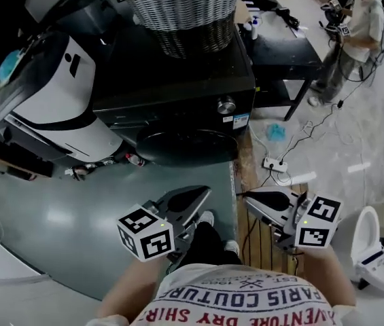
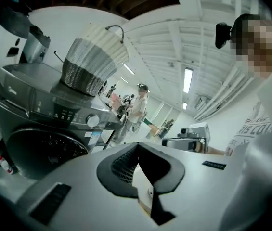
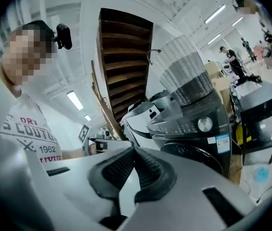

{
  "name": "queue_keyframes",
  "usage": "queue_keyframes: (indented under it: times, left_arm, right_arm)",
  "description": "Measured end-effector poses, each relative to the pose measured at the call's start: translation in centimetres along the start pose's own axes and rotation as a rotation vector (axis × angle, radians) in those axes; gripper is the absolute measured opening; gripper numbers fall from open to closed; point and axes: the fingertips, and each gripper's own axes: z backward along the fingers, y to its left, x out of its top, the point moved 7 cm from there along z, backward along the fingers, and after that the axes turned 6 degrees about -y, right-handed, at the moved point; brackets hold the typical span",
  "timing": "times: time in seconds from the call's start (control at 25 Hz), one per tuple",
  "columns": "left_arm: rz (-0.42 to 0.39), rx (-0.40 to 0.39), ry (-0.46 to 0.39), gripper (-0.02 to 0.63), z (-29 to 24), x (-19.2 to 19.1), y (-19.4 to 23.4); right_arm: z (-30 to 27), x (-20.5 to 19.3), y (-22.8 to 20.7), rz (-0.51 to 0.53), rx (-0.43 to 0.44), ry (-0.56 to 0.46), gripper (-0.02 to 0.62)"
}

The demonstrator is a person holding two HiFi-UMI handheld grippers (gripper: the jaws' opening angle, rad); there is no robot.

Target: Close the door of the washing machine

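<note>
We judge the closing step to be as good as finished. The round door [image 1: 185,146] of the dark washing machine [image 1: 178,94] seems to lie flush against the machine's front, below the control knob [image 1: 226,105]. Both gripper views show the glass circle sitting in its frame with no gap that we can make out. The machine stands at the far side of the scene with a wicker basket [image 1: 178,9] on its top, and the door faces us.

Both grippers are near our body, well apart from the machine and touching nothing. The left gripper [image 1: 202,194] has its jaws pressed together with nothing between them, the ribbed pads meeting along one line. The right gripper [image 1: 254,200] is the same, jaws closed and empty. It points toward the machine's right front corner.

If the latch has caught, we think nothing more is called for. If the door has not seated, the next move would be a flat push with closed jaws on the door's rim, straight toward the machine. No grasp would be needed.
</note>
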Motion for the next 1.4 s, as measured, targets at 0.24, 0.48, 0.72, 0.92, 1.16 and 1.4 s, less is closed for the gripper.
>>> queue_keyframes:
  times: [0.24,0.48,0.72,0.92,1.16,1.4]
  left_arm:
    - [-0.207,0.014,-0.096,0.023,4.9,4.1,-7.1]
    - [-0.286,0.006,-0.124,0.024,6.3,4.5,-10.5]
    - [-0.243,0.034,-0.162,0.023,6.8,4.1,-10.4]
    - [-0.266,0.030,-0.181,0.025,6.0,4.4,-11.0]
    - [-0.283,0.046,-0.157,0.023,5.2,4.5,-10.6]
    - [-0.279,0.049,-0.144,0.023,5.1,5.2,-9.4]
  right_arm:
    - [0.8,4.9,4.9,0.123,0.043,-0.083,0.021]
    - [1.1,5.1,8.0,0.168,0.096,-0.089,0.021]
    - [1.1,5.0,8.2,0.174,0.100,-0.089,0.021]
    - [1.7,5.0,7.9,0.182,0.103,-0.084,0.021]
    - [1.8,5.3,7.4,0.185,0.100,-0.087,0.021]
    - [1.4,5.6,6.8,0.176,0.079,-0.089,0.021]
